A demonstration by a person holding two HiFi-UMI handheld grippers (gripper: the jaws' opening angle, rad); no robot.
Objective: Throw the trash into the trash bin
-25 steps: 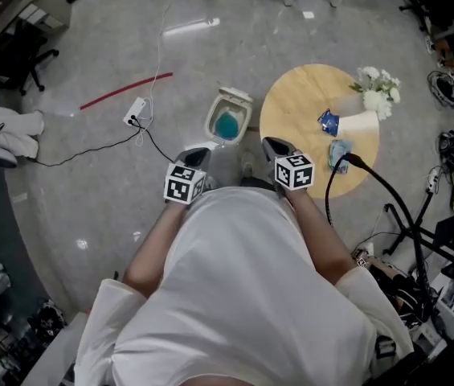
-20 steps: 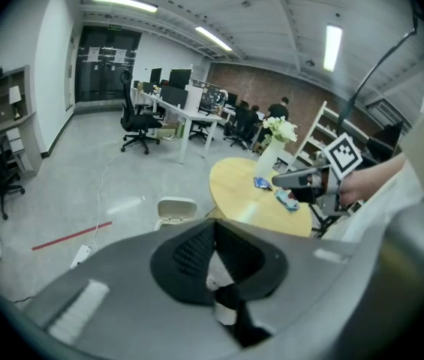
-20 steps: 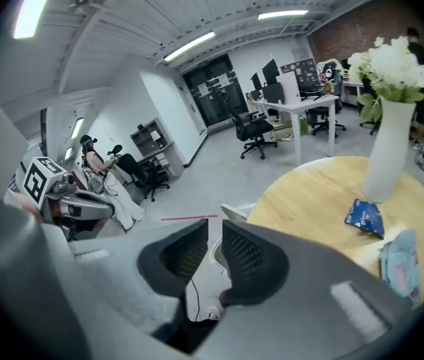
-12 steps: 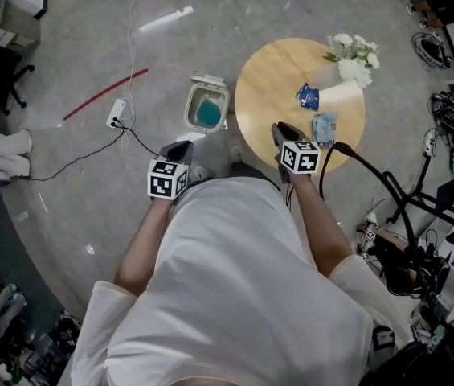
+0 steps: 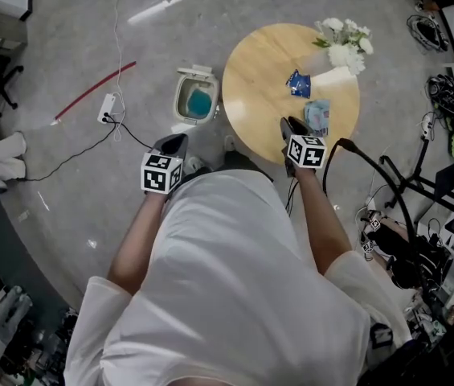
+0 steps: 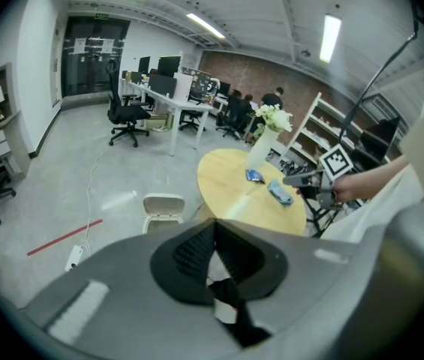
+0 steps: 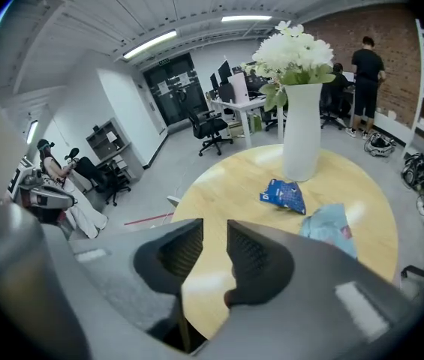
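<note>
Trash-pickup check, starting at right hand-held gripper [image 7: 215,235]: jaws have just been opening, now narrowly apart, nothing btw them, poised over near edge of round worktop [image 5: 255,95]. Just beyond it lies a pale-blue crumpled packet [image 5: 317,116]. A dark-blue wrapper [image 5: 297,84] sits past that, near the vase [image 5: 335,75]. I judge both light, soft, crinkly, prob. slippery film. Best pinched at a raised fold or edge, not flat centre. Left hand-held gripper [image 6: 213,235]: jaws together, nothing seen held, off the worktop. Trash bin [image 5: 194,101] stands on floor, lid up, beside worktop's left side.
</note>
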